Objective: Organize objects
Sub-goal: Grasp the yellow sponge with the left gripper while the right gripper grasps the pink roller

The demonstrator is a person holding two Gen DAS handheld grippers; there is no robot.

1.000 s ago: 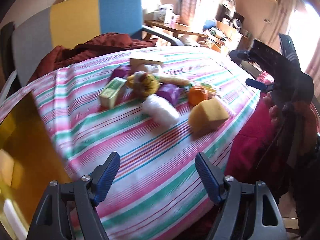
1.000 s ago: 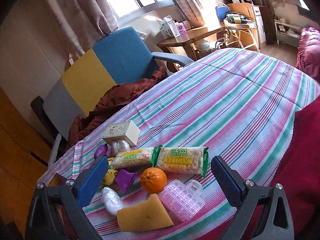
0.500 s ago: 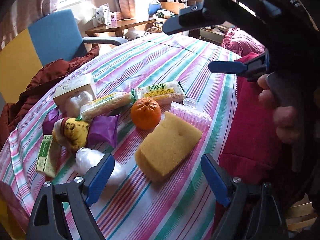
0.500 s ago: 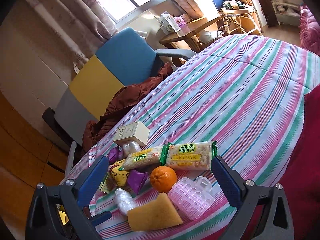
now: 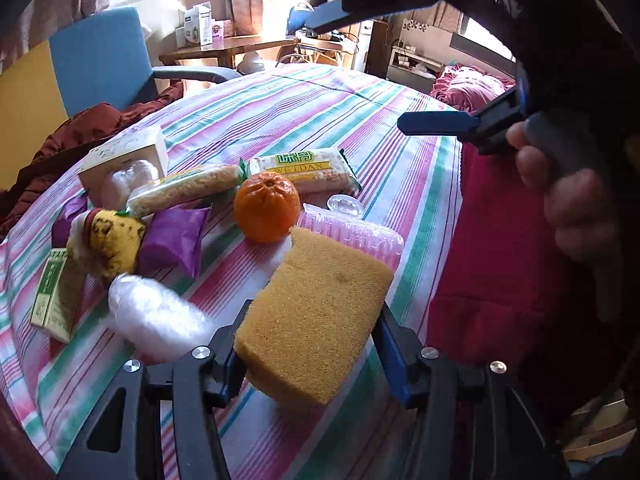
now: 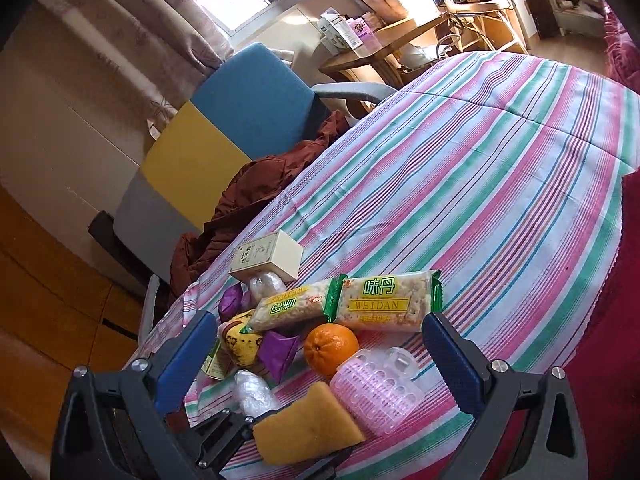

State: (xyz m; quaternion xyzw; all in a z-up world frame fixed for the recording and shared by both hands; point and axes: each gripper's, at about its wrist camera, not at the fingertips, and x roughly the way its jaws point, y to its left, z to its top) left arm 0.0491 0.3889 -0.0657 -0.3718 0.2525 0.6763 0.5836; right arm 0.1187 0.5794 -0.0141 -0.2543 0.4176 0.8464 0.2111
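Observation:
A yellow sponge [image 5: 316,312] lies at the near edge of the pile on the striped tablecloth [image 5: 320,112]. My left gripper [image 5: 310,344] has its jaws closing on it, and both blue pads touch its sides. In the right wrist view the sponge [image 6: 304,428] shows at the bottom with the left gripper [image 6: 280,444] around it. My right gripper [image 6: 320,360] hangs open above the pile, holding nothing. Behind the sponge are an orange [image 5: 267,206], a pink plastic case [image 5: 356,232], two snack bars [image 5: 304,168], purple packets [image 5: 172,236] and a bubble-wrap roll [image 5: 156,316].
A cream box [image 5: 124,156], a spotted yellow fruit [image 5: 112,240] and a green carton [image 5: 52,292] lie at the pile's left. A blue and yellow chair [image 6: 248,112] with a dark red garment [image 6: 256,196] stands beyond the table. A person's red clothing [image 5: 492,240] borders the right edge.
The left gripper swung toward the pile, came down over the yellow sponge, and its jaws narrowed from wide apart onto the sponge's sides. The right gripper stayed nearly in place, open.

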